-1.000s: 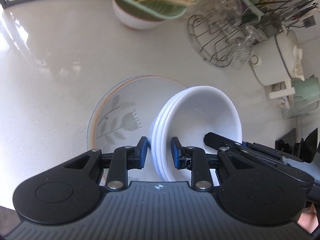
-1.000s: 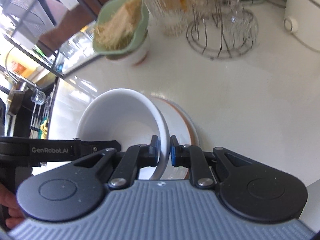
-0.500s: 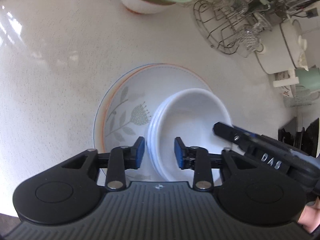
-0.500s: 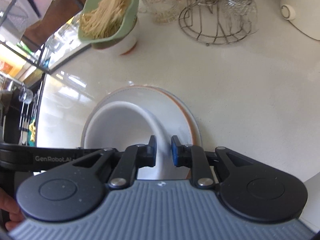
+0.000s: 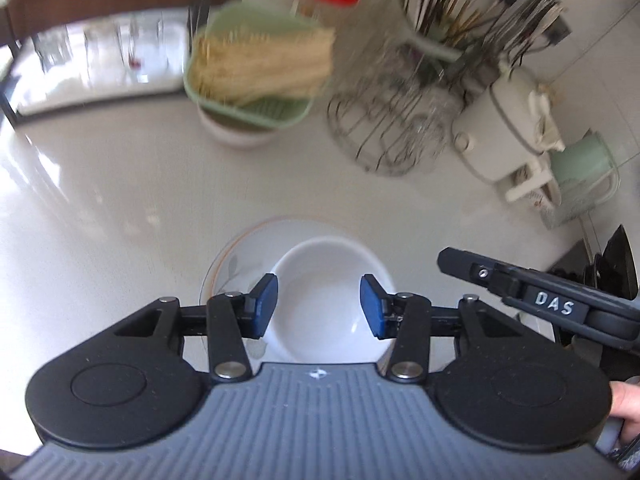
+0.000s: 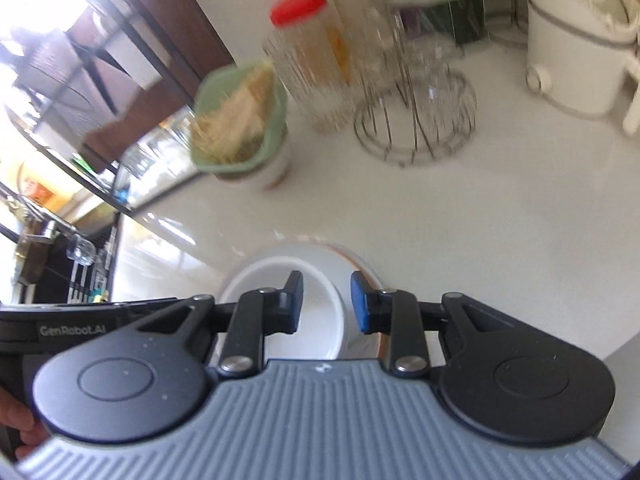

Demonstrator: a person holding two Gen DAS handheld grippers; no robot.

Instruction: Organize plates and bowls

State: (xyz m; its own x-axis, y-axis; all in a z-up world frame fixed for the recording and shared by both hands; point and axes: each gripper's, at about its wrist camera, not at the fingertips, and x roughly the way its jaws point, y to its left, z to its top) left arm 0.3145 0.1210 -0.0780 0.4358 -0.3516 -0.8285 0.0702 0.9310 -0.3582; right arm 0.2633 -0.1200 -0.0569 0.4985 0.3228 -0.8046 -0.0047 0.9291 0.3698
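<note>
A stack of white bowls (image 5: 320, 300) sits upright on a floral plate (image 5: 236, 264) with an orange rim, on the white counter. My left gripper (image 5: 319, 305) hangs above the bowls, its jaws opening, blue pads clear of the rim and nothing pressed between them. The right gripper's body (image 5: 552, 304) shows at the right of the left wrist view. In the right wrist view the bowls (image 6: 316, 320) and the plate (image 6: 366, 268) lie below my right gripper (image 6: 326, 302), whose jaws are also opening, free of the bowl's wall.
Behind stand a green strainer of noodles (image 5: 256, 68) on a white bowl, a wire rack with glasses (image 5: 384, 120), a red-lidded jar (image 6: 308, 60), a utensil holder (image 5: 476, 12), a white cooker (image 5: 508, 128) and a green mug (image 5: 580, 164). A person's hand (image 5: 624, 404) holds the right gripper.
Both grippers let go of the bowl stack's rim and opened. The tilted stack settled flat on the plate. Both grippers rose and drew back, so the bowls look smaller.
</note>
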